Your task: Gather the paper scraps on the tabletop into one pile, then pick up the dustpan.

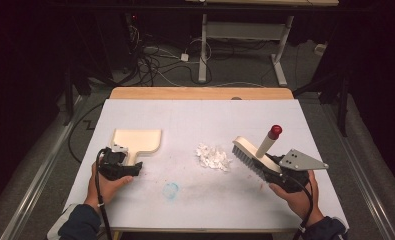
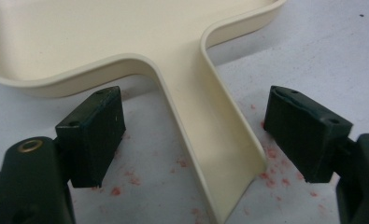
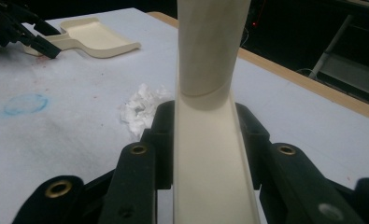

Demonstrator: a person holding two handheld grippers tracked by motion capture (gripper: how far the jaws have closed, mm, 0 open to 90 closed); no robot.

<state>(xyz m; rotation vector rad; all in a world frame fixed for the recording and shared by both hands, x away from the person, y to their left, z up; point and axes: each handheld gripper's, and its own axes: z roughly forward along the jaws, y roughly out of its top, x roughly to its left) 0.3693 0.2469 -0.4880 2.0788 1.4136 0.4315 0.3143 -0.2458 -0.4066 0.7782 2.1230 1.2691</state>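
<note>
A cream dustpan lies flat at the table's left, its handle pointing toward the person. My left gripper is at that handle. In the left gripper view it stands open, one black pad on each side of the dustpan handle, neither touching it. A cream brush with dark bristles and a red-tipped upright handle is at the right, tilted. My right gripper is shut on its back. Crumpled white paper lies between pan and brush.
The white table cover carries a faint blue ring near the front and red specks around the dustpan handle. A wooden edge runs along the far side. Beyond are a desk frame and floor cables.
</note>
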